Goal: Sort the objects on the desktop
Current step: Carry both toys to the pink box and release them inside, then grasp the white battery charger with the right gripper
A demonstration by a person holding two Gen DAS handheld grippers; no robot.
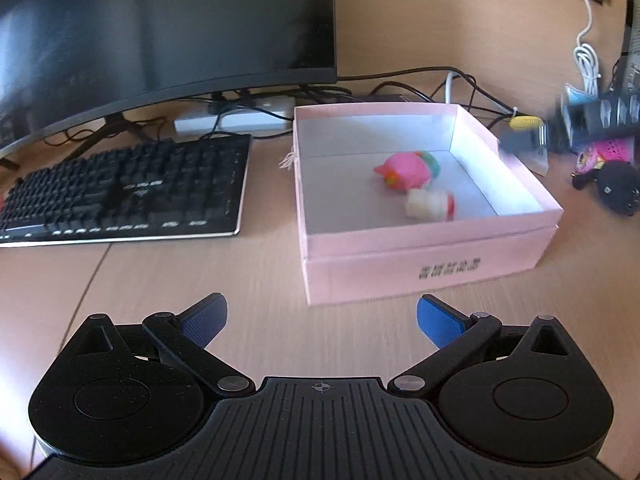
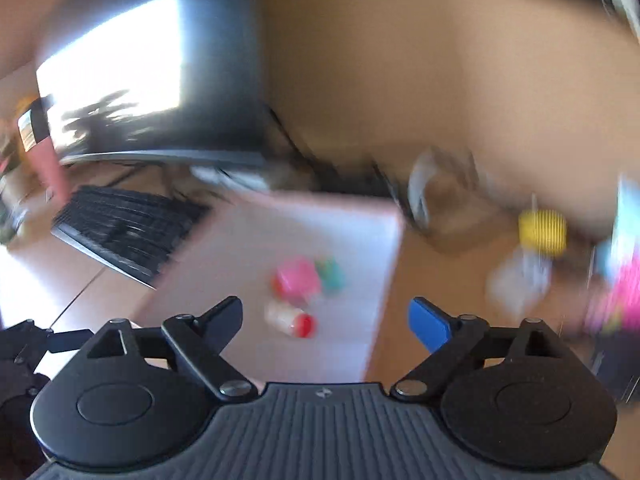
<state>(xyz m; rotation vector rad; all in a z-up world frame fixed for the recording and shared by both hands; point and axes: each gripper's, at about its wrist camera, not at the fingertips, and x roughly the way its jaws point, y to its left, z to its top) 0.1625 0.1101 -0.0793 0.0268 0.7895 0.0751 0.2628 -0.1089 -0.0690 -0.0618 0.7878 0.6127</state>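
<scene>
Sorting the loose toys into the pink box [image 1: 420, 240] is the job, and two already lie inside it at centre right of the left view: a pink toy [image 1: 404, 170] and, touching it, a pale bottle with a red cap [image 1: 430, 204]. My left gripper [image 1: 322, 320] hangs low over the desk [image 1: 160, 276] before the box's near wall, jaws spread wide, holding nothing. My right gripper [image 2: 326, 318] is likewise spread and empty, above the box's right edge; its view is badly smeared. Remaining pieces sit at the right edge: a yellow item [image 2: 542, 232], something magenta [image 2: 624, 300], and a black plush [image 1: 618, 192]. I judge the right should slow down, settle squarely over one piece, and close only once centred.
</scene>
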